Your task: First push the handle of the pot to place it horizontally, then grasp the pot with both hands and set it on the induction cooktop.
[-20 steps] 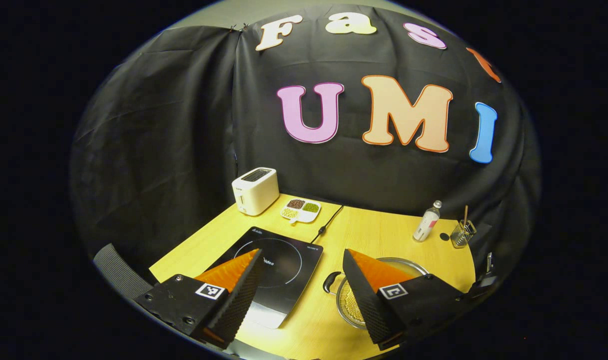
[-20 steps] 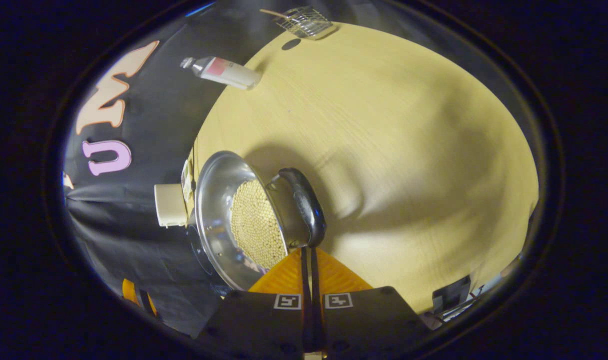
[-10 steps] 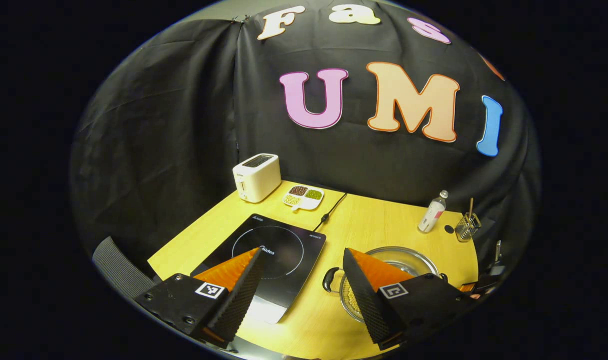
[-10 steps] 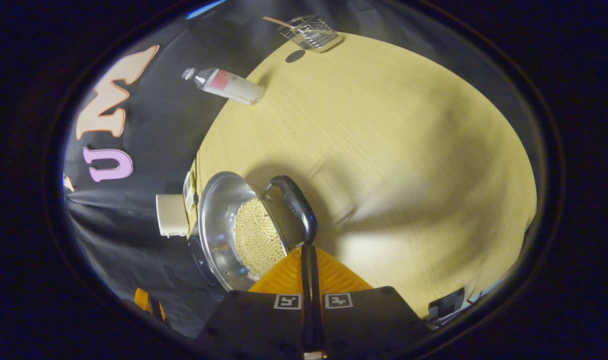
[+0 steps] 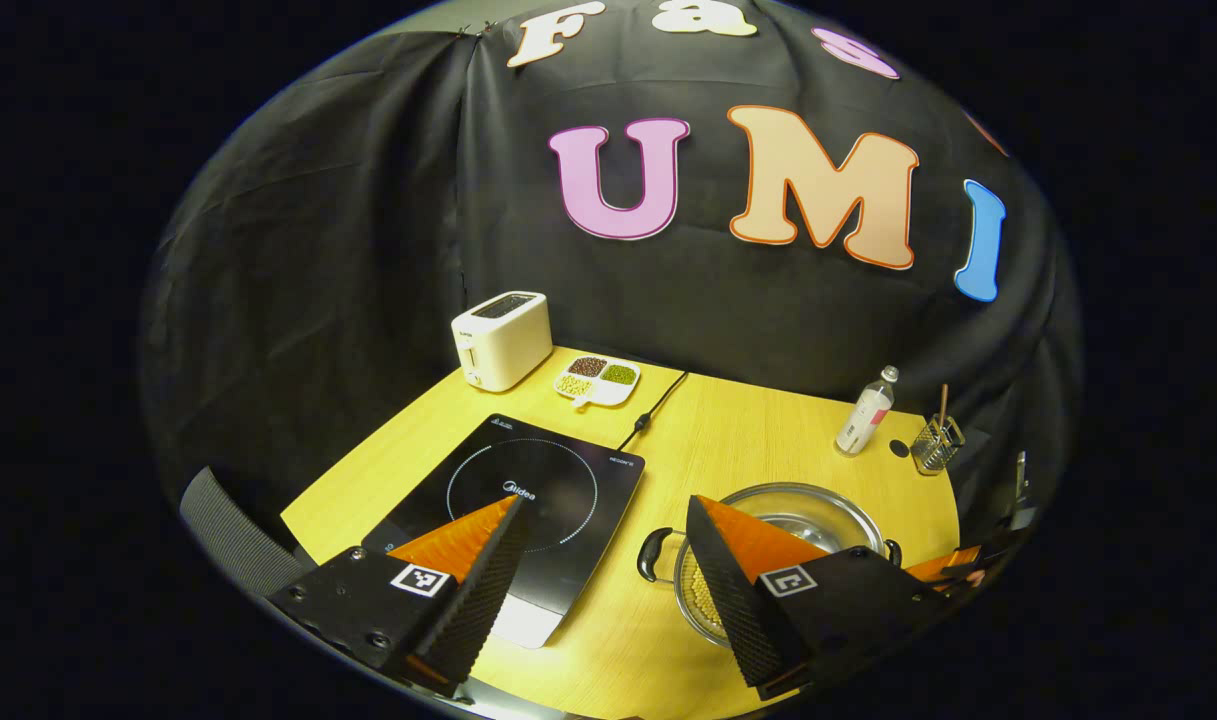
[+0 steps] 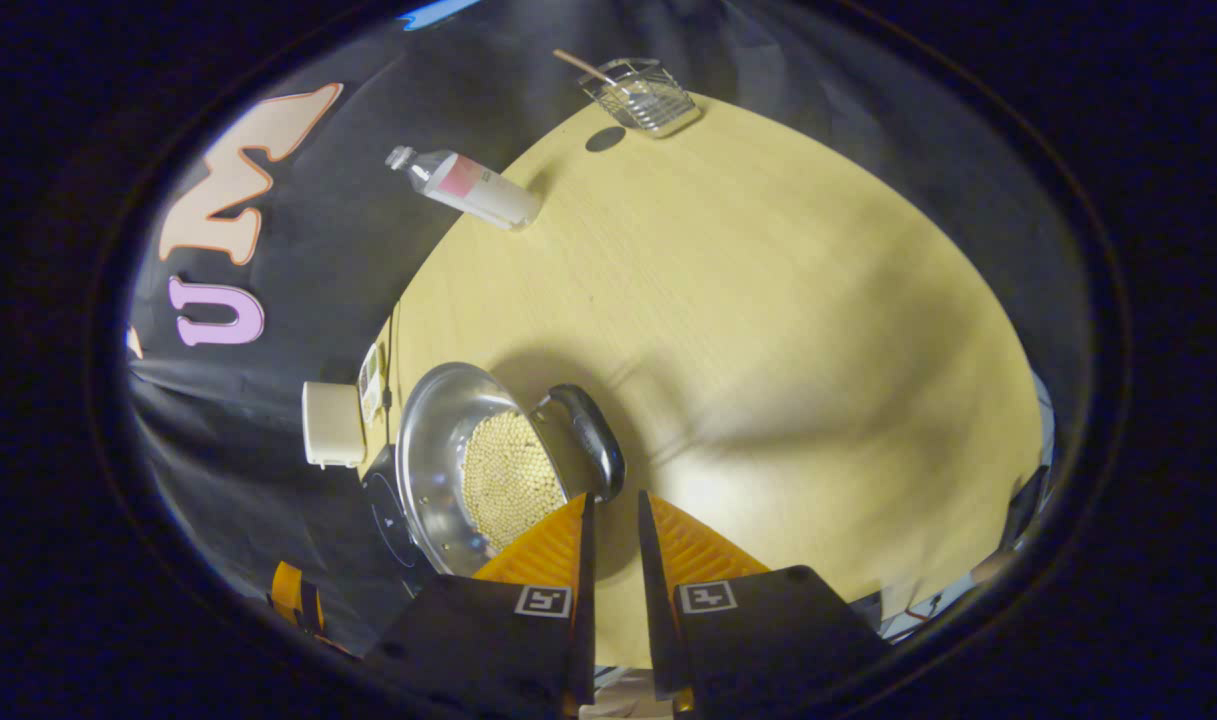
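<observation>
1. Pot point(image 5: 783, 540) sits on the worktop point(image 5: 748, 440), just right of the induction cooktop point(image 5: 528, 510), not on it. There are pale beans inside, so keep it level.
2. Left tongs point(image 5: 603, 545) are spread wide and hold nothing, hovering above the gap between cooktop and pot. The pot's left loop handle point(image 5: 651, 556) lies just below and between the fingers.
3. Right tongs point(image 6: 608, 505) are parted by a narrow gap and grip nothing. The right handle point(image 6: 590, 440) lies flat just ahead of the tips and looks roughly horizontal, so I judge the push step done.
4. Step in hand is the two-sided grasp. Widen the right tongs enough to straddle the handle bar, then advance so both pads land on its mid-section, not the end.
5. Bring the left tongs down onto the left loop and close squarely across it.
6. Close both before lifting. Lift evenly and move the pot left, centring it on the cooktop ring.
</observation>
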{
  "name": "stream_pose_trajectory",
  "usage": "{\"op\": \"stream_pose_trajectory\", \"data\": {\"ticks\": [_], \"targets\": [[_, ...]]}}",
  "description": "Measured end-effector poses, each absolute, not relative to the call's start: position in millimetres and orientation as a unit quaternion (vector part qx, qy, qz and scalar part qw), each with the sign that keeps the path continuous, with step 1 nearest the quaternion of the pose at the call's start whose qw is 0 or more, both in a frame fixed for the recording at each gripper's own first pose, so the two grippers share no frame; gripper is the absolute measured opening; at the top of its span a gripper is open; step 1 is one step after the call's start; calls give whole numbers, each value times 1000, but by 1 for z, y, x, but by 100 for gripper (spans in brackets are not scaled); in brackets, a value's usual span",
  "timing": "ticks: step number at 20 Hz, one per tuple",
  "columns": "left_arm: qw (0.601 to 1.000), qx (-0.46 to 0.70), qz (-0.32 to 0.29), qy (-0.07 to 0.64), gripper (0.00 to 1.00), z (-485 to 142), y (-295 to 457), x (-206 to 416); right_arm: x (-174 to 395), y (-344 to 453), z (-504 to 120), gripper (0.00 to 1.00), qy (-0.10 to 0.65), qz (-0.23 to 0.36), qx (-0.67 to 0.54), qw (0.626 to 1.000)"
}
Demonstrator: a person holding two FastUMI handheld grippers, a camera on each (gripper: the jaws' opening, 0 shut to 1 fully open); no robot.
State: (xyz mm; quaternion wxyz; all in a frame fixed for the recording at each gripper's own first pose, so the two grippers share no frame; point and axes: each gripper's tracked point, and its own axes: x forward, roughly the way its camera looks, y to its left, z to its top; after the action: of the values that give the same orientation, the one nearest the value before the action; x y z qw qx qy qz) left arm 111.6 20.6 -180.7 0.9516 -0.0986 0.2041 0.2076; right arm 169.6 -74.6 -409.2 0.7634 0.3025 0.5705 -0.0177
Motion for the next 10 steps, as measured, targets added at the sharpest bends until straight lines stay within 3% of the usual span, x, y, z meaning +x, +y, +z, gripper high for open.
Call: {"op": "stream_pose_trajectory", "data": {"ticks": [2,3,4,6,8,9,10], "targets": [[951,-104,202,209,97,-188,21,117,178,-80,-402,30,567,-11,279,775],[951,-106,199,212,97,-192,22,121,181,-83,-399,49,567,-8,267,779],[951,-109,196,214,97,-192,20,123,184,-82,-396,49,567,-2,261,781],[950,-114,190,221,97,-199,19,127,191,-73,-390,73,567,21,259,782],[948,-118,186,229,97,-204,18,131,194,-61,-385,87,563,47,252,786],[947,-120,182,234,97,-207,17,131,195,-57,-383,87,562,57,245,788],[946,-123,179,242,97,-213,15,132,194,-56,-383,96,561,65,238,790]]}}
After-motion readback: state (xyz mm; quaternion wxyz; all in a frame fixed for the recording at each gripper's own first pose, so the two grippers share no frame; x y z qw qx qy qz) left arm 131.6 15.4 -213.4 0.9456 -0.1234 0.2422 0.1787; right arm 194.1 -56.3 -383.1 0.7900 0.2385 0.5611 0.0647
